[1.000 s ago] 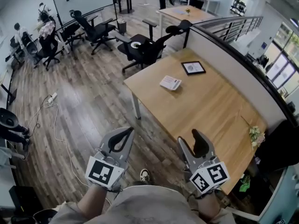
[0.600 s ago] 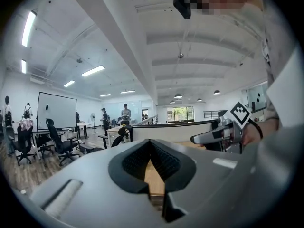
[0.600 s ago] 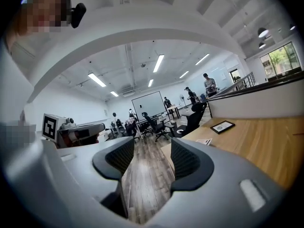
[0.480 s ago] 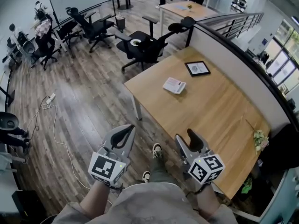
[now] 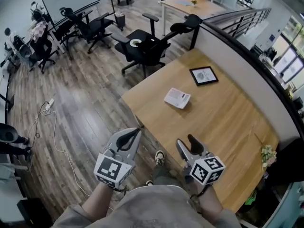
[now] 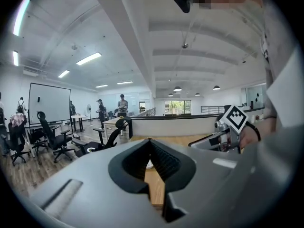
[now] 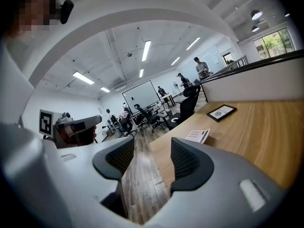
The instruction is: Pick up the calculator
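The calculator point(image 5: 177, 98) is white and flat and lies on the wooden table point(image 5: 223, 122), near its left edge. In the right gripper view the calculator point(image 7: 197, 136) shows beyond the right jaw. Both grippers hang over the floor just short of the table's near corner, well away from the calculator. My left gripper point(image 5: 132, 133) is shut, its tips touching with nothing between them; in its own view my left gripper point(image 6: 150, 144) points at the table. My right gripper point(image 5: 186, 142) is open and empty, and floor shows between its fingers point(image 7: 147, 163).
A black-framed picture point(image 5: 204, 75) lies farther along the table, and a small bunch of flowers point(image 5: 267, 153) sits at its right end. A low partition wall point(image 5: 247, 75) runs behind the table. Black office chairs point(image 5: 142, 46) stand past its far corner. A cable point(image 5: 52, 122) trails over the floor on the left.
The person has stepped forward, so the table and calculator are nearer to both grippers. Neither gripper has changed state.
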Available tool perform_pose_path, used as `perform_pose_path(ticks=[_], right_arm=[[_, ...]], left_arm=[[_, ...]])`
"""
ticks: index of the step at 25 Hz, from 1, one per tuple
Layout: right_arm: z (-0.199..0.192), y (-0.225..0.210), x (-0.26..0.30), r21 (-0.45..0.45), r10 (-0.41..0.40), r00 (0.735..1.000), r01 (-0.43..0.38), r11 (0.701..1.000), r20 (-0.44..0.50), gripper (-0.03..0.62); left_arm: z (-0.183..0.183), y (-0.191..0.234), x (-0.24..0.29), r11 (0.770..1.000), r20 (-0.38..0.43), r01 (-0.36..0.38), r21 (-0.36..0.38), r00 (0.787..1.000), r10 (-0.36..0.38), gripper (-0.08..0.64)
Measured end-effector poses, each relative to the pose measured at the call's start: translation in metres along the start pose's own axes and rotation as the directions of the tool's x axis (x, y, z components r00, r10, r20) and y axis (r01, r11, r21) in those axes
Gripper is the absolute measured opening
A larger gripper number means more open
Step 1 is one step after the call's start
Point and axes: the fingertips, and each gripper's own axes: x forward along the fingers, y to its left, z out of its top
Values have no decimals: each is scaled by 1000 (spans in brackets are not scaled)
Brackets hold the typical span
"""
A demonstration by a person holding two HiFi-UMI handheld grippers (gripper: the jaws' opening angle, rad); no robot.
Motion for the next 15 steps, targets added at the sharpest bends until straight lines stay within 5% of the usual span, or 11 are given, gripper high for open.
perform_pose_path(ticks=[10, 15], right_arm=[[20, -91, 80, 129, -19, 997, 28, 991, -68, 227], [30, -139, 108, 193, -31, 996, 46, 980, -78, 227]], left_arm=[[-26, 35, 122, 998, -132, 68, -12, 989, -69, 2], [-37, 43, 173, 994, -192, 93, 50, 978, -81, 2]])
